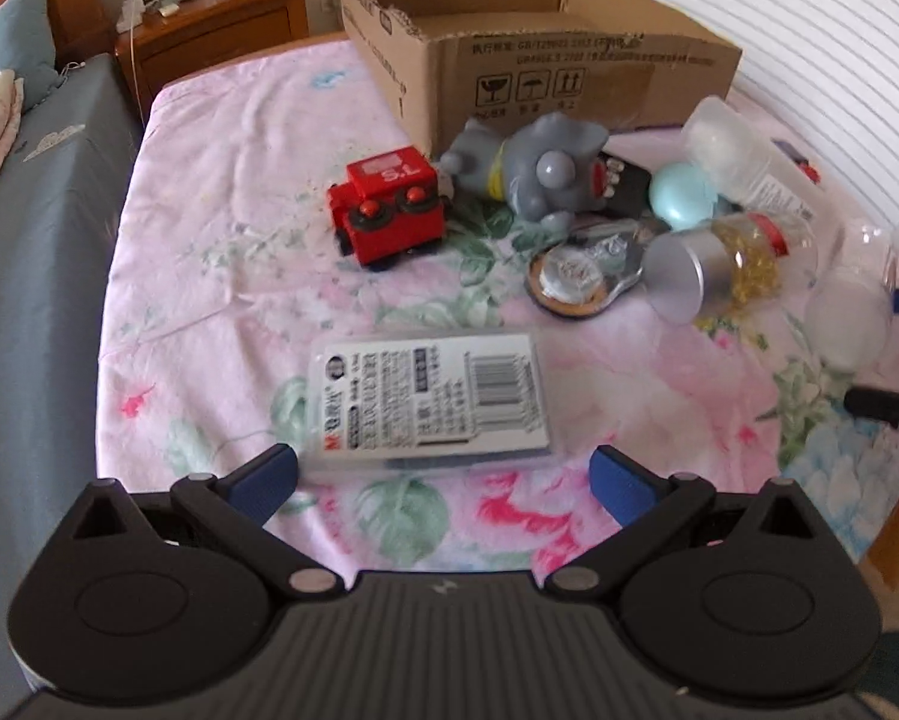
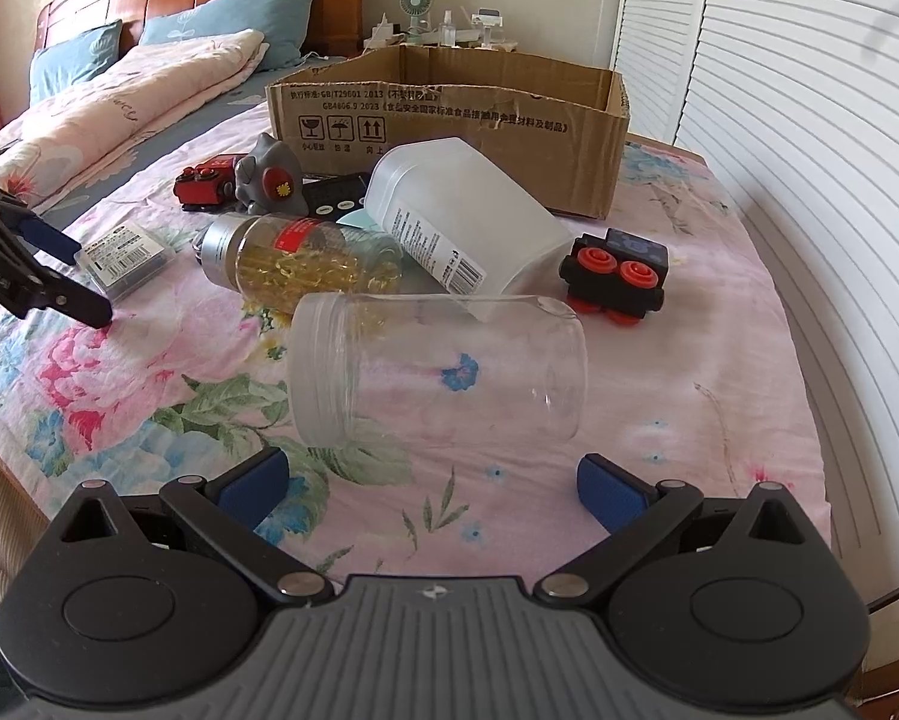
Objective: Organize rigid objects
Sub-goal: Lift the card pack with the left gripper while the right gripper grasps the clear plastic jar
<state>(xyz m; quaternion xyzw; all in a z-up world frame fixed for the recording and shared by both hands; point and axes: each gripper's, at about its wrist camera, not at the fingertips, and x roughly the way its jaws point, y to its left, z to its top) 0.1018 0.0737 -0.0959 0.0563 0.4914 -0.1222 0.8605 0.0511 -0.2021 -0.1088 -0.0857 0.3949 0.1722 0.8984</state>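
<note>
I am looking past the cardboard box (image 2: 449, 120) at the far end of the bed to the clear jar (image 2: 437, 369), lying on its side just ahead of my right gripper (image 2: 431, 480), long axis running crosswise to the spread fingers. My left gripper (image 1: 443, 477) is also hanging spread, the flat plastic case (image 1: 428, 399) lying just ahead between its tips.

Flat clear labelled case (image 1: 428, 402) just ahead of the left gripper (image 1: 443, 480); clear empty jar (image 2: 437, 369) on its side just ahead of the right gripper (image 2: 431, 480); cardboard box (image 2: 449, 120) beyond.
</note>
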